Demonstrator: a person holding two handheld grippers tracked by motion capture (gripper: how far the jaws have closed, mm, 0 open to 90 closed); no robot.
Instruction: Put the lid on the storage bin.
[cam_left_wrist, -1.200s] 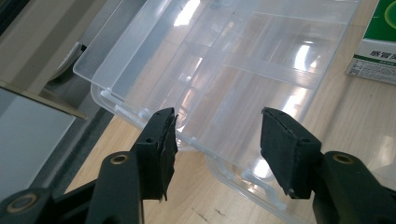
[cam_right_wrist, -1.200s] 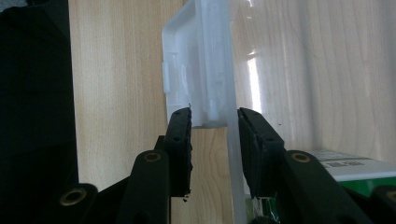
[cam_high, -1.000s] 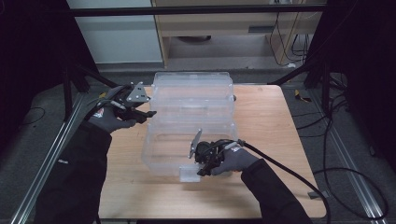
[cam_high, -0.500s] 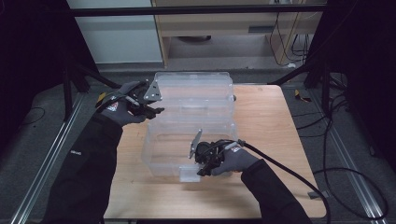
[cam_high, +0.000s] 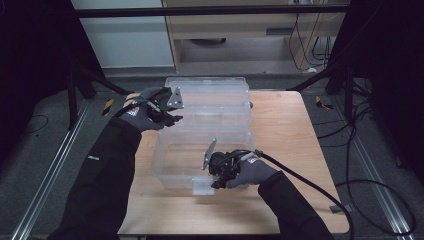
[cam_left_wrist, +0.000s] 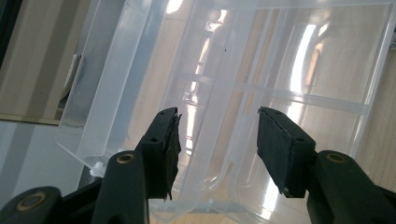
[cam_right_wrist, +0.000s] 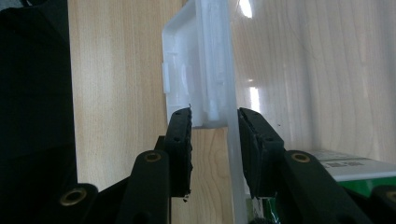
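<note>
box: clear plastic storage box (cam_high: 200, 157) with its hinged clear lid (cam_high: 212, 100) swung open to the far side; sits mid-table, slightly left of centre
latch: white clip tab (cam_right_wrist: 196, 88) on the box's near wall
right claw: right claw (cam_high: 216, 176) at the near wall of the box; jaws straddle that wall at the clip, one pad outside, one inside; narrow gap, cannot tell if the pads actually press
left claw: left claw (cam_high: 172, 119) at the lid's left end, by the hinge line; jaws about two-thirds open and have just been closing; in the left gripper view the lid's ribbed edge lies between the pads (cam_left_wrist: 285, 149), not yet pinched
table: light wooden table (cam_high: 290, 150), dark floor around it
step: my read – steadying the box from the near side while lining up a grip on the lid
next: left claw needs to close on the lid rim, square to the edge; clear plastic is slick and flexes, so a shallow bite could slip
risk: box may slide if the right side lets go early
</note>
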